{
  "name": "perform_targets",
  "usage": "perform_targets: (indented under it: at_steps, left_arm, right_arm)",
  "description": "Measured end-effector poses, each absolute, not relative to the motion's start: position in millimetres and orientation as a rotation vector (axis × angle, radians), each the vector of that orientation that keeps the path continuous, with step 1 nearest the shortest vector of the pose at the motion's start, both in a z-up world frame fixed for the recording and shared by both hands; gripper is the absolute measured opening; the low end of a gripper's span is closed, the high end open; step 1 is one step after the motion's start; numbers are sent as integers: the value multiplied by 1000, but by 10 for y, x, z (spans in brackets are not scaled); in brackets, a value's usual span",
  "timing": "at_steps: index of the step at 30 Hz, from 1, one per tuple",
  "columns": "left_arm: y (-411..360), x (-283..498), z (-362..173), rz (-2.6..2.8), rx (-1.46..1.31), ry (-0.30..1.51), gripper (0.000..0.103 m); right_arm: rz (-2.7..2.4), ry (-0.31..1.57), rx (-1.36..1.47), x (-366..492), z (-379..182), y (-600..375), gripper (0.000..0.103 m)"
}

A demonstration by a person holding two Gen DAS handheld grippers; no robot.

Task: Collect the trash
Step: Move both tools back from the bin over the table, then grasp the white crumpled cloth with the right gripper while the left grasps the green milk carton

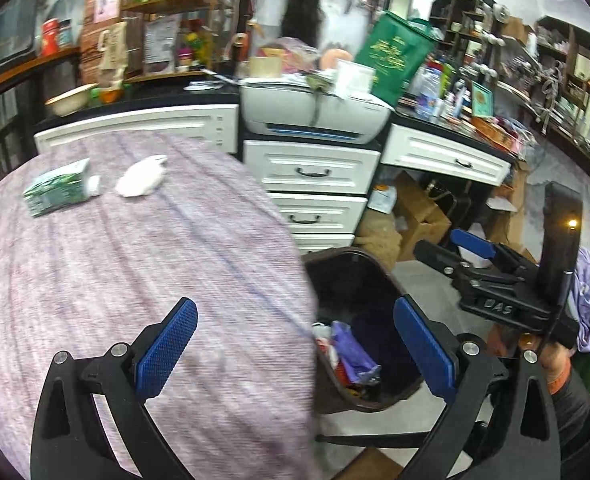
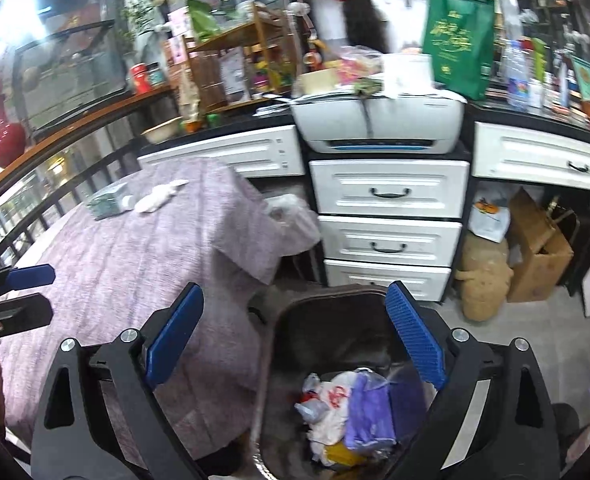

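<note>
The trash bin (image 2: 335,320) stands on the floor just beside the worktop (image 1: 135,260), a dark brown tub whose rim sits below the cloth's hanging edge. Inside it lies a heap of trash (image 2: 347,420) — a white plastic bag with red print, crumpled purple wrapping, something yellow lower down. In the left wrist view the same bin (image 1: 379,280) shows part of that heap against its near wall.

Still out on the worktop, well apart from the bin, lie a green-and-white carton (image 1: 57,188) on its side and a crumpled white tissue (image 1: 141,178) just beside it; a small white cap-like piece sits between them. The worktop is covered by a mauve woven cloth, one corner of which droops over the edge near the drawers.

The right gripper (image 2: 295,340) hangs above the bin with its blue pads spread wide and nothing between them. The left gripper (image 1: 295,344) is likewise wide open and empty, one finger over the cloth and the other over the bin's mouth. The left wrist view also catches the right gripper from the side, held by a hand (image 1: 555,364) in an orange-cuffed sleeve.

Behind stand white drawers (image 2: 389,216) with black handles, a white printer (image 2: 379,124) on top, and a green bag (image 2: 459,36) — cluttered shelves beyond.
</note>
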State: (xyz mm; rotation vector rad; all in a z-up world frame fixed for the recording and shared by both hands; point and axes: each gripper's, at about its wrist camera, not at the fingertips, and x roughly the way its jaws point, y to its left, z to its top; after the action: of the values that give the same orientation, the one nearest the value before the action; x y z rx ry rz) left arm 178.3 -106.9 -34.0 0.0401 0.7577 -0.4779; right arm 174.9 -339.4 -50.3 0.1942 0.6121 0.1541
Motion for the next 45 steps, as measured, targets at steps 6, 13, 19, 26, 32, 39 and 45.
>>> perform_targets:
  at_steps: [6,13,19,26,32,39,45]
  left_arm:
    - [-604,1901,-306,-417,9,752,97]
    - [-54,2082,-310,-318,96,716,97]
    - [395,2433,-396,-224,141,763,97]
    - [722,2971,-381,-204,202,767,97]
    - [812,3522,-360,-321,333,790,97]
    - [693,3981,-294,-516,565,790,97]
    - [446,4202,-554,-596,759,847,97]
  right_arm:
    - [243,598,116,1961,-366,-2973,92]
    - [334,627,90,2327,-231,-2548,92]
    - [414,690,37,2864,-216,-2085,92]
    - [507,785,-24,3517,-337,-1535,92]
    - [542,858,-65,3994,-477,-1193,87]
    - [573,919,-91,4381,-580,-952,79]
    - [580,944,-111,4529,-623,-847,67]
